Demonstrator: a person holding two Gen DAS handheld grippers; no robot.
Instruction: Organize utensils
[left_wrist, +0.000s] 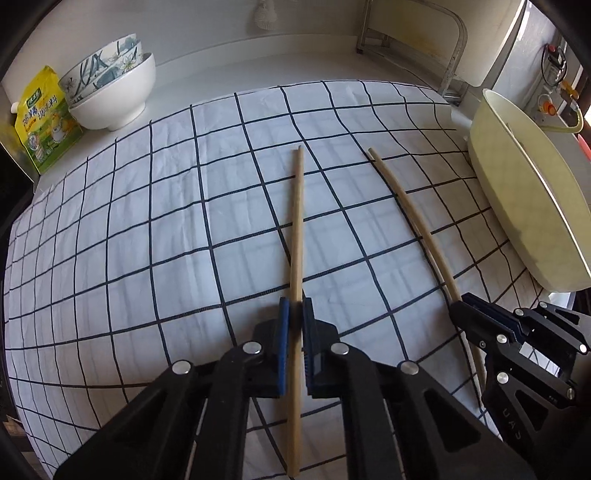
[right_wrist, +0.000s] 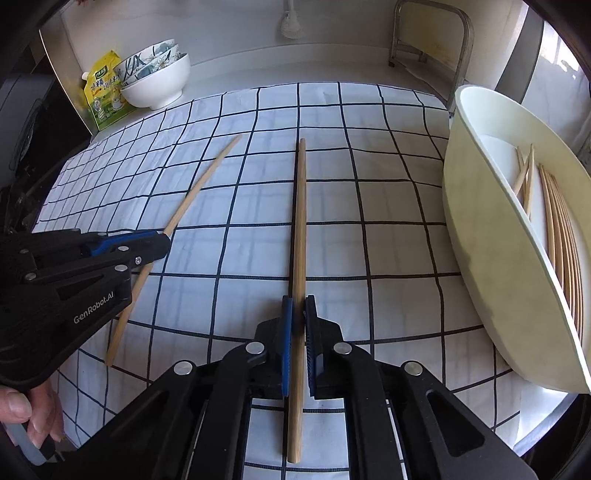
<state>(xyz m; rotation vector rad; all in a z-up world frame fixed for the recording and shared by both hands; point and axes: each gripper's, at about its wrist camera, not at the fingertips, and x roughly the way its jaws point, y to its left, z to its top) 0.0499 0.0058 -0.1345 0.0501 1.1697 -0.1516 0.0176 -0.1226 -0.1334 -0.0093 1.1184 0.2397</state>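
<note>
- While both claws point steeply down at the checked cloth (left_wrist: 147, 229), the left gripper (left_wrist: 295, 314) is clamped on a chopstick (left_wrist: 297, 221) that runs from between its pads toward 12 o'clock.
- The right gripper (right_wrist: 298, 314) is pinched on a second chopstick (right_wrist: 300, 221), likewise reaching toward 12 o'clock.
- At its 2 o'clock, a cream basin (right_wrist: 480, 240) holds more chopsticks (right_wrist: 561, 229).

The middle of the checked cloth (right_wrist: 388, 229) lies open between two chopsticks (right_wrist: 299, 229), each clamped in a gripper. The right edge is blocked by a cream tub (right_wrist: 480, 240) holding more chopsticks. The far left corner is taken by stacked bowls (right_wrist: 155, 81) and a yellow packet (right_wrist: 105, 98); a metal rack (right_wrist: 432, 33) stands at the far right.
</note>
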